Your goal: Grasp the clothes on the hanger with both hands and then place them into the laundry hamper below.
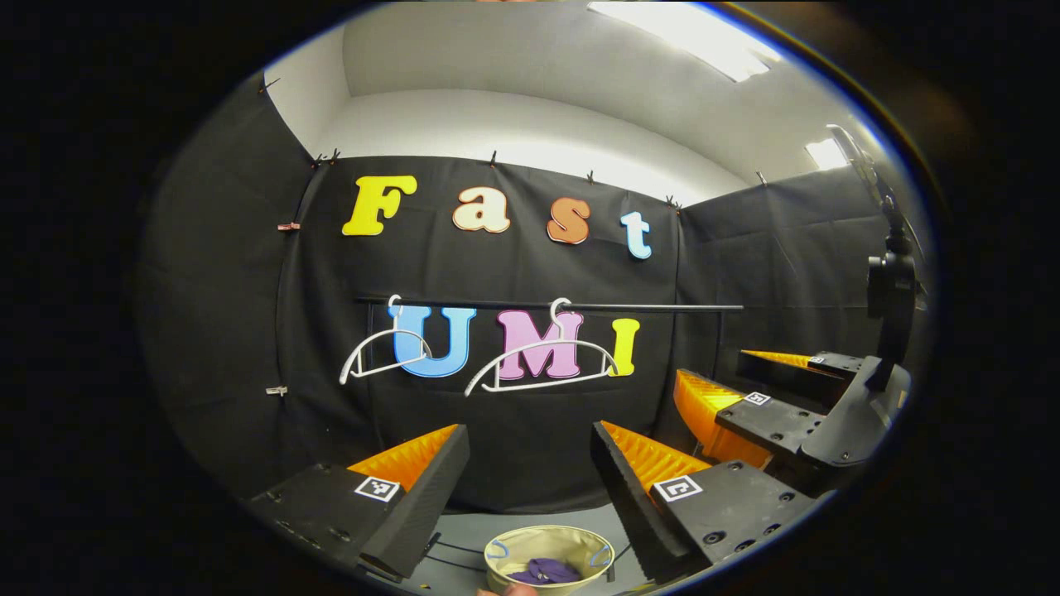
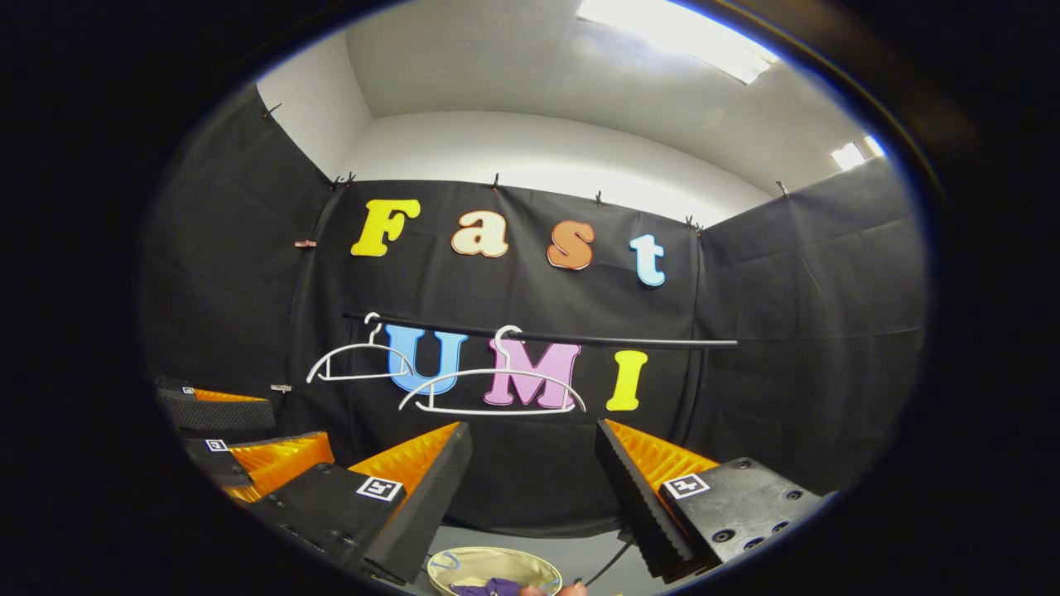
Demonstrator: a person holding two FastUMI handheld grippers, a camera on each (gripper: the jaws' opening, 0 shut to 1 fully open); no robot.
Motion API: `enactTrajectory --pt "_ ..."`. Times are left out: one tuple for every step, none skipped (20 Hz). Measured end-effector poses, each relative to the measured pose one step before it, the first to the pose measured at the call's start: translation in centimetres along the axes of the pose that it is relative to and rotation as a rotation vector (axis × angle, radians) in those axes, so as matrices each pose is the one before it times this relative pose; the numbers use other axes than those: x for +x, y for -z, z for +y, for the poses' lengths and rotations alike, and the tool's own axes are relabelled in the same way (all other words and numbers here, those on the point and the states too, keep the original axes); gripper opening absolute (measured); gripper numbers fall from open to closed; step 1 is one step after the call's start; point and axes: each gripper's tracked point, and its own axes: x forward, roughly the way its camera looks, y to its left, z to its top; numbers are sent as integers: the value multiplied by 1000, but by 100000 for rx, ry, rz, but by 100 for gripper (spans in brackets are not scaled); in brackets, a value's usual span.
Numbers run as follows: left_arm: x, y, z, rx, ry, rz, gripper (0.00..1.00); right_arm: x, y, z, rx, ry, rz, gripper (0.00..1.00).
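Observation:
Two white hangers (image 1: 385, 348) (image 1: 542, 364) hang bare on a black rod (image 1: 646, 307) against the back wall. Below, a beige laundry hamper (image 1: 501, 548) holds a purple garment (image 1: 544, 571). My left gripper (image 1: 530, 430) is open, with nothing between its fingers, raised above the hamper. In the right gripper view, my right gripper (image 2: 532, 426) is open and holds nothing either. The bare hangers (image 2: 360, 362) (image 2: 493, 391), the hamper (image 2: 472, 564) and the purple garment (image 2: 489, 588) show there too. The two grippers are side by side; the right one (image 1: 729, 377) appears at the right of the left gripper view.
Black cloth walls close in the booth at the back and on both sides. A black device on a stand (image 1: 890, 285) rises at the far right. A grey floor (image 1: 464, 530) surrounds the hamper, with a thin cable (image 2: 609, 563) lying near it. The left gripper (image 2: 248, 430) shows at the left.

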Motion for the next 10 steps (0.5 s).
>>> enactTrajectory --pt "-25 -133 -206 -48 224 -323 95 -23 -45 -246 164 407 -271 96" --pt "-112 67 28 -150 142 -108 95 -39 72 -267 223 570 -63 98" --pt "-101 -41 -51 -204 91 91 95 -19 180 -225 140 468 259 98" --pt "-38 158 -1 -25 -54 396 95 84 300 -217 -86 450 744 98" --pt "-18 89 11 226 -278 354 95 29 367 -198 102 394 1027 98" --pt "-38 77 164 235 -391 216 92 67 196 -93 720 173 593 96" --pt "3 -32 56 100 -231 130 95 59 55 -104 581 266 347 98" --pt "53 73 19 -2 -319 -134 95 32 -82 -57 266 13 -248 98" --pt "-46 -9 35 -23 -31 -19 95 3 -220 -12 -126 13 -606 98" --pt "-146 21 7 -71 -266 -206 95 51 -138 78 -238 -160 -545 98"
